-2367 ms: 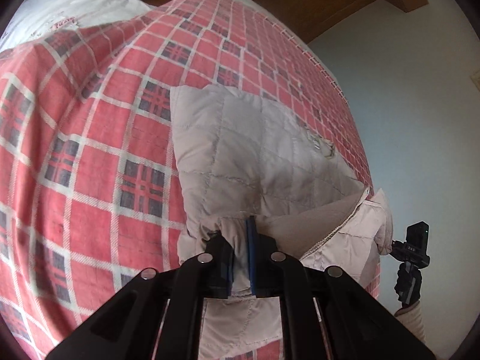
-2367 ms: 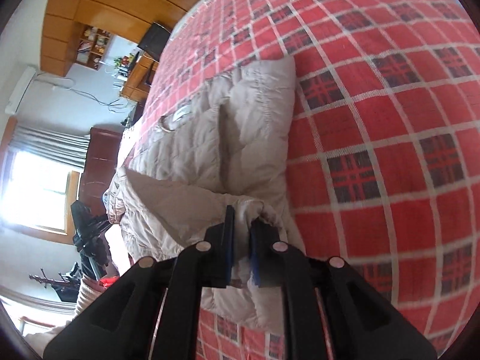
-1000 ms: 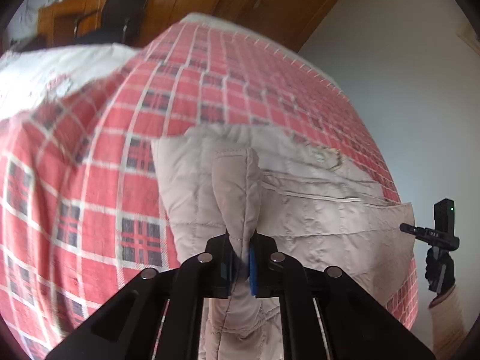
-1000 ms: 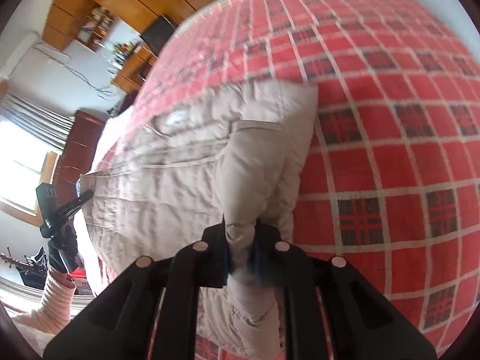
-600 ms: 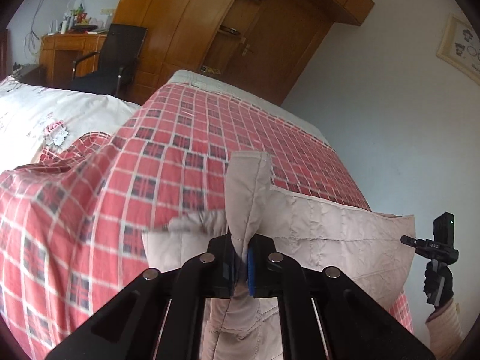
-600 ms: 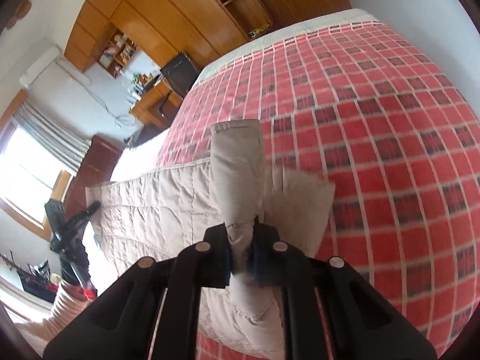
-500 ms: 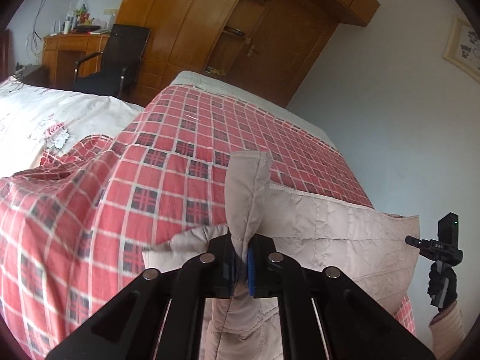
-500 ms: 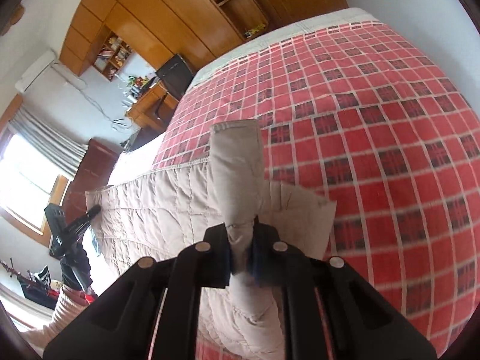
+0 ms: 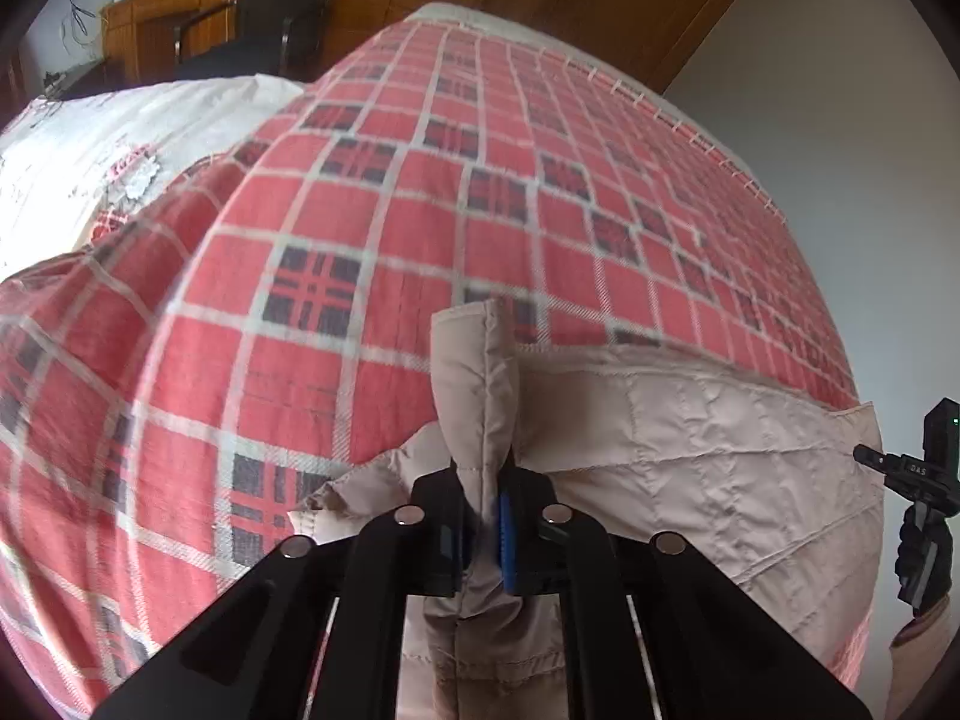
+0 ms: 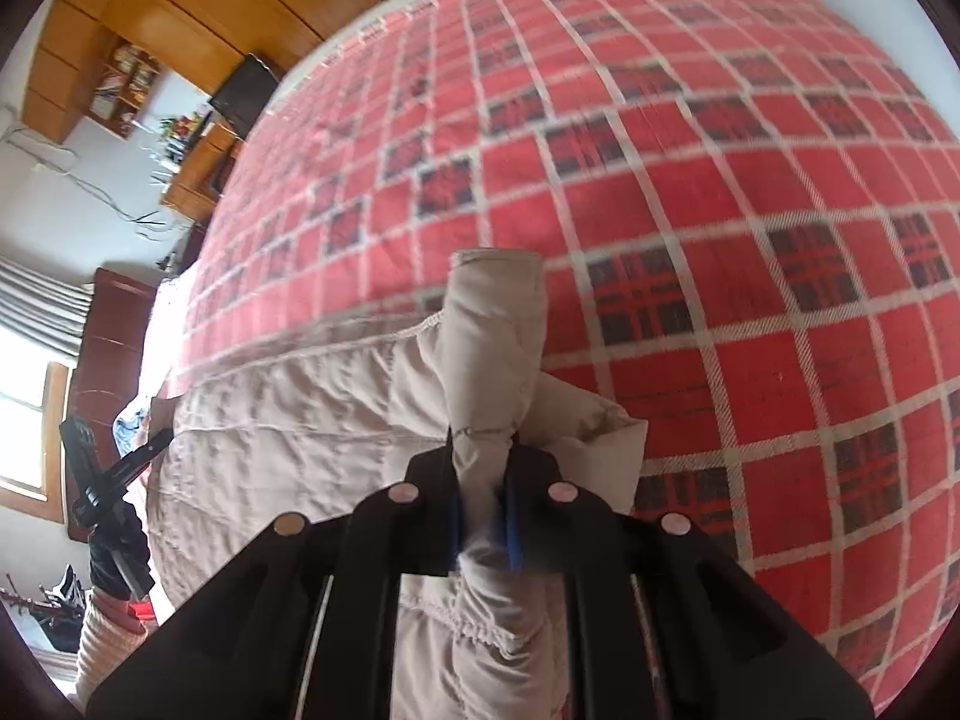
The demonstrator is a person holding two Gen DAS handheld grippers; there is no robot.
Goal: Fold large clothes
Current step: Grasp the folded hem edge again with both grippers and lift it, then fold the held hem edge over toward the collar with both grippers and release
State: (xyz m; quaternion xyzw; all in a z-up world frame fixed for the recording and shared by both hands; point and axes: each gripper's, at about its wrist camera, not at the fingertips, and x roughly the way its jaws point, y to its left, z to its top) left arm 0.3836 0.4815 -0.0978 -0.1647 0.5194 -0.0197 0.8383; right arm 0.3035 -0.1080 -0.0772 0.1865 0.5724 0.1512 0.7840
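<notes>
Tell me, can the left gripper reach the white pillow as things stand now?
Probably not: the left gripper is shut on the beige quilted jacket, and the white pillow lies far across the red plaid blanket.

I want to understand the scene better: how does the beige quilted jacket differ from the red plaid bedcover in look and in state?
The beige quilted jacket is plain and stitched in padded squares; the red plaid bedcover is patterned with white lines and dark checks. The jacket is lifted at two corners, pinched by the left gripper and the right gripper; the bedcover lies spread out and ungripped. The jacket covers only part of the bedcover. Both are soft fabric.
</notes>
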